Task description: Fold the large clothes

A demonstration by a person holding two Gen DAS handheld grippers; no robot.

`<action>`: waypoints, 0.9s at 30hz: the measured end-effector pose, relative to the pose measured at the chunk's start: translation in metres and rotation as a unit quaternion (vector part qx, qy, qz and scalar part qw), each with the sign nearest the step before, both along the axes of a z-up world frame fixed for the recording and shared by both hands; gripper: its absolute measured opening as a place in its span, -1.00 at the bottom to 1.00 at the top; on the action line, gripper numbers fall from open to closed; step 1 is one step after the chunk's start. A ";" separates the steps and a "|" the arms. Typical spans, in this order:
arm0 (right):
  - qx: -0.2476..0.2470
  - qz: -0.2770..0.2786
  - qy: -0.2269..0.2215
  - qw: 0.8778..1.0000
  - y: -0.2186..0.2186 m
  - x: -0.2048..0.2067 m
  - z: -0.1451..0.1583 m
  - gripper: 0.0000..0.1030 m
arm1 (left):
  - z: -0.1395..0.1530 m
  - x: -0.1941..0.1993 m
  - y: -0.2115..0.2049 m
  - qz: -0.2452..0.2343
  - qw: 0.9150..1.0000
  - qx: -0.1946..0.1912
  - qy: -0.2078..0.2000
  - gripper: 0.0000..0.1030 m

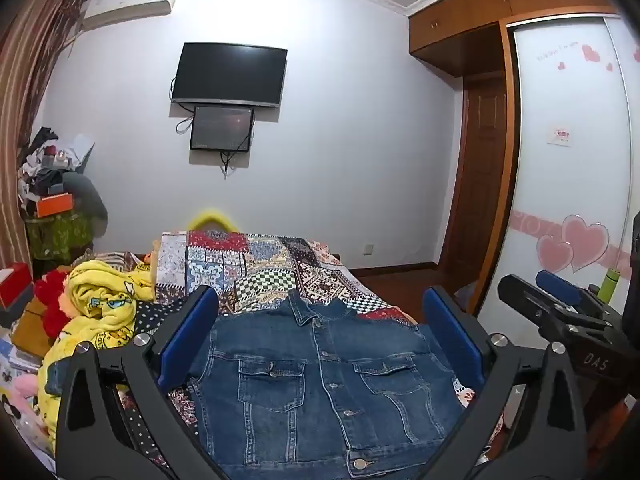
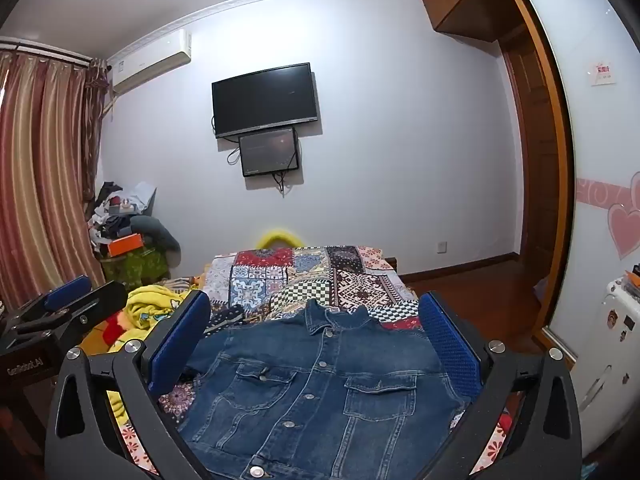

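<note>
A blue denim jacket lies flat and buttoned, front up, collar pointing away, on a patchwork bedspread. It also shows in the right wrist view. My left gripper is open and empty, held above the jacket with its blue pads either side. My right gripper is open and empty too, above the jacket. The right gripper shows at the right edge of the left wrist view. The left gripper shows at the left edge of the right wrist view.
A yellow cartoon blanket and red plush lie heaped left of the jacket. A cluttered stand is by the striped curtain. A TV hangs on the far wall. A wardrobe with heart stickers stands to the right.
</note>
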State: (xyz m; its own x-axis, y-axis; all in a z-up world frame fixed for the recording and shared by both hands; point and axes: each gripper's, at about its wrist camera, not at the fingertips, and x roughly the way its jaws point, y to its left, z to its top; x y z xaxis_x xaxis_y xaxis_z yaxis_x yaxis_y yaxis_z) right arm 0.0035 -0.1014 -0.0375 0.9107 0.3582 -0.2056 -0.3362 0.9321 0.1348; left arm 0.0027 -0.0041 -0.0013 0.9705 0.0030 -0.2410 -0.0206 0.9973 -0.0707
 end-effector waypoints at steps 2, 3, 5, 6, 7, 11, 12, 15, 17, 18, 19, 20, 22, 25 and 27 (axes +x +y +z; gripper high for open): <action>0.000 0.000 -0.003 1.000 0.000 0.000 0.000 1.00 | -0.001 0.001 -0.006 0.002 1.000 0.005 0.002 0.99; 0.000 0.000 -0.003 1.000 0.000 0.000 0.000 1.00 | -0.004 -0.001 -0.002 0.005 1.000 -0.012 -0.002 0.99; -0.001 -0.001 -0.002 1.000 0.000 0.000 0.000 1.00 | -0.006 0.005 0.005 0.003 1.000 -0.024 0.005 0.99; -0.001 0.000 -0.002 1.000 0.000 0.000 -0.001 1.00 | -0.006 0.005 0.005 0.002 1.000 -0.022 0.005 0.99; -0.001 0.001 -0.001 1.000 0.000 0.000 -0.001 1.00 | -0.007 0.007 0.004 0.003 1.000 -0.019 0.005 0.99; -0.002 0.001 -0.002 1.000 -0.002 -0.001 0.000 1.00 | -0.001 0.002 0.010 0.008 1.000 -0.017 -0.001 0.99; -0.002 0.000 -0.003 1.000 -0.003 -0.002 0.000 1.00 | -0.001 0.003 0.011 0.007 1.000 -0.018 0.000 0.99; -0.003 -0.001 0.000 1.000 0.002 0.000 0.001 1.00 | -0.003 0.002 0.010 0.006 1.000 -0.020 0.000 0.99; -0.003 -0.001 0.001 1.000 0.003 0.000 0.003 1.00 | -0.005 0.003 0.011 0.008 1.000 -0.018 -0.001 0.99; -0.001 0.000 0.000 1.000 0.001 0.001 -0.001 1.00 | -0.005 0.002 0.010 0.008 1.000 -0.017 -0.001 0.99; -0.001 0.000 0.000 1.000 0.002 0.001 -0.001 1.00 | -0.005 0.002 0.010 0.009 1.000 -0.016 -0.002 0.99; -0.001 0.000 0.000 1.000 0.002 0.001 -0.001 1.00 | -0.005 0.002 0.010 0.009 1.000 -0.016 -0.002 0.99; 0.000 -0.001 0.000 1.000 0.001 0.002 -0.001 1.00 | -0.006 0.003 0.008 0.010 1.000 -0.015 -0.003 0.99; 0.000 -0.002 0.002 1.000 0.000 0.002 -0.001 1.00 | -0.006 0.002 0.008 0.010 1.000 -0.015 -0.002 0.99; 0.000 -0.003 0.002 1.000 0.000 0.002 -0.001 1.00 | -0.006 0.003 0.008 0.011 1.000 -0.015 -0.002 0.99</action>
